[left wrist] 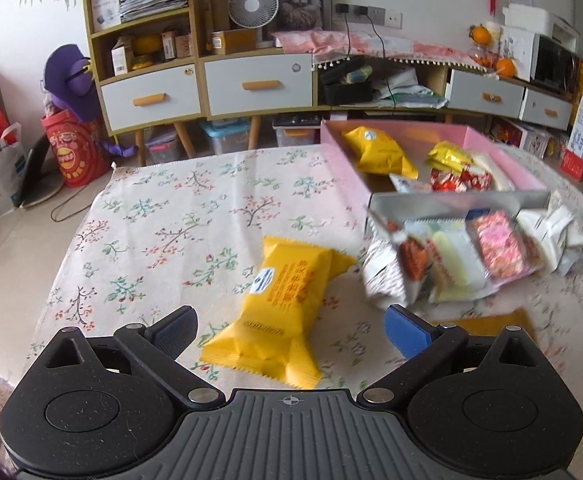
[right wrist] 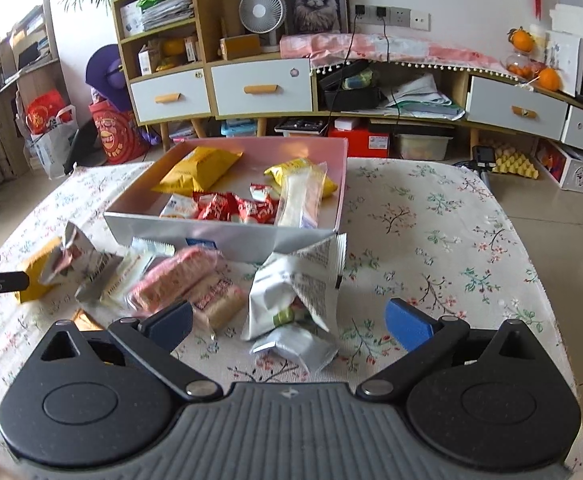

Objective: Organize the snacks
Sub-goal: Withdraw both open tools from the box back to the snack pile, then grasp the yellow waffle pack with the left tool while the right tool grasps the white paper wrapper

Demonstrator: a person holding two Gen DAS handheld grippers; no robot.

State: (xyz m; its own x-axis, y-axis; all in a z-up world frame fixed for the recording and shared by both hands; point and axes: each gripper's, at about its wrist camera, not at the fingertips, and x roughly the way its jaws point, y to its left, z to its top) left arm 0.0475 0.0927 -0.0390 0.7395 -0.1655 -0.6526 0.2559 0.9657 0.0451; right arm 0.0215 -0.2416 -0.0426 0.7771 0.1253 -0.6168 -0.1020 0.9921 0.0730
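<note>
A yellow snack packet lies on the floral tablecloth between the open jaws of my left gripper, which is empty. To its right lies a pile of loose snacks. A pink box behind holds several packets, and also shows in the right wrist view. My right gripper is open and empty, with a white-grey snack packet between its fingers. Pink wafer packets lie to the left of it. The yellow packet shows at far left.
The table has bare floral cloth on the right side. A gold flat item lies near the left gripper's right finger. Cabinets with drawers, bags and bins stand on the floor beyond the table's far edge.
</note>
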